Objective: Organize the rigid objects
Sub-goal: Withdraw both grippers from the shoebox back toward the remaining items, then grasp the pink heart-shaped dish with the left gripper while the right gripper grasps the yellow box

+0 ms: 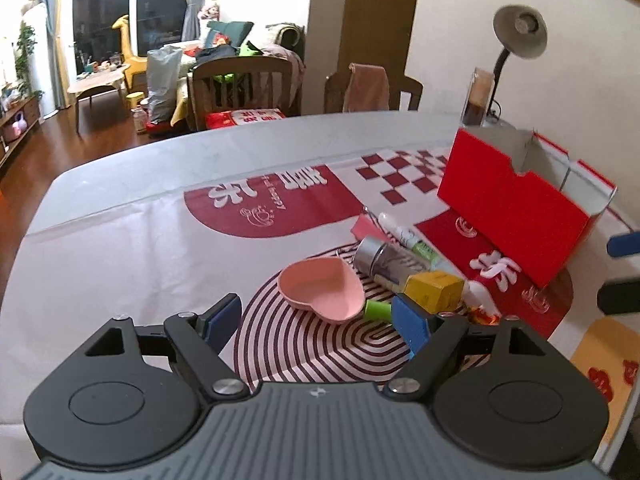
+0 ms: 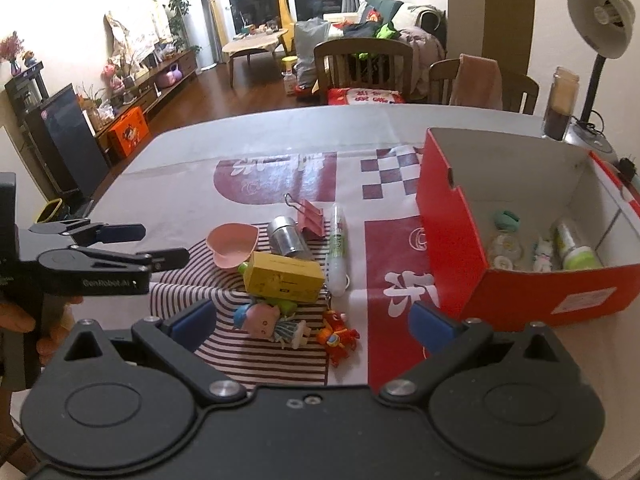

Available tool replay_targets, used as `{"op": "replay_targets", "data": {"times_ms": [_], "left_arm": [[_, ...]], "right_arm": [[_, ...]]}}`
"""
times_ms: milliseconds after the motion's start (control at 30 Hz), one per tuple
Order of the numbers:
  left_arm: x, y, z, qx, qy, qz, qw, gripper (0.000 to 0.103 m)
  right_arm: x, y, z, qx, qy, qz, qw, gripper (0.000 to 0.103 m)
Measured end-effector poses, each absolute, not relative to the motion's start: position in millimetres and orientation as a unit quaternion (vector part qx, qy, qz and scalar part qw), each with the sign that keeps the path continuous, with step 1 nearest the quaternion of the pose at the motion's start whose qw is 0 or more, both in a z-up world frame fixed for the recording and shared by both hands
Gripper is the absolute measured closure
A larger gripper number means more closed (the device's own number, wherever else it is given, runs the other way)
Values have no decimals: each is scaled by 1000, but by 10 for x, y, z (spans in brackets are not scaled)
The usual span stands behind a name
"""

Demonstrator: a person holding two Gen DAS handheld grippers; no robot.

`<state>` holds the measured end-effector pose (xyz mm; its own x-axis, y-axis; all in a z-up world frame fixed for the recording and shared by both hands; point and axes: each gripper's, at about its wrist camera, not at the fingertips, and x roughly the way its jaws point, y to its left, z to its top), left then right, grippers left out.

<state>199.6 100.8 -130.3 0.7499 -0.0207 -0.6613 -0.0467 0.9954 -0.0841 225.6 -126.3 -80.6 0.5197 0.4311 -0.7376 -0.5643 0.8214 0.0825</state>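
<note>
A pile of small objects lies on the patterned tablecloth: a pink heart-shaped dish (image 2: pixel 233 245) (image 1: pixel 322 288), a silver tin (image 2: pixel 289 238) (image 1: pixel 386 260), a yellow box (image 2: pixel 285 277) (image 1: pixel 434 290), a white-green tube (image 2: pixel 337 250) (image 1: pixel 408 238), a pink binder clip (image 2: pixel 310 218), and small toy figures (image 2: pixel 272 320). A red open box (image 2: pixel 452 216) (image 1: pixel 508 216) at right holds several small items. My left gripper (image 1: pixel 316 322) is open and empty, just short of the pink dish. My right gripper (image 2: pixel 314 322) is open and empty above the toys.
A desk lamp (image 2: pixel 600 12) and a tall jar (image 2: pixel 562 100) stand behind the red box. Wooden chairs (image 2: pixel 362 68) sit at the table's far edge. The left gripper also shows in the right wrist view (image 2: pixel 160 246) at left.
</note>
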Motion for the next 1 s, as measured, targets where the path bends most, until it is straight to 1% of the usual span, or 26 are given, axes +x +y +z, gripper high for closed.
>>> {"op": "replay_targets", "data": {"times_ms": [467,1000], "left_arm": [[2432,1091,-1784,-14,392,-53,918,21],[2762,1110,-1986,34,405,-93,909,21]], "right_arm": [[2708,-951,-1115,-92,441,311,837,0],[3013,-674,-1395,-84,478,314,816,1]]}}
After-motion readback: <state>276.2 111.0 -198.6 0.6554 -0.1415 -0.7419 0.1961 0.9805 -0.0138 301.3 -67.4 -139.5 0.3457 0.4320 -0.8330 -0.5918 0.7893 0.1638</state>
